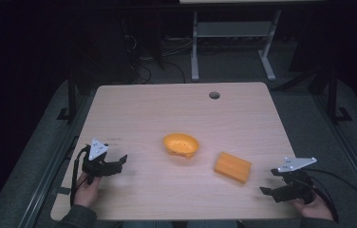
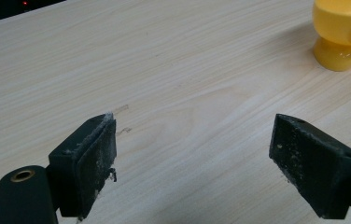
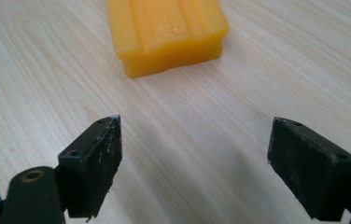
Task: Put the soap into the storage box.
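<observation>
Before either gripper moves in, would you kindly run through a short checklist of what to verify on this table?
1. Left gripper open and holding nothing: ok.
2. Right gripper open and holding nothing: ok.
3. Orange block lies flat on the table, straight ahead of the right gripper's jaws: ok.
4. Yellow bowl apart from the block: ok.
5. Bare table between each gripper and its nearest thing: ok.
6. Whether the bowl holds anything: cannot tell.

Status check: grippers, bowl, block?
Left gripper open, empty. Right gripper open, empty, facing the orange block. Yellow bowl mid-table, untouched. Nothing in the way.
</observation>
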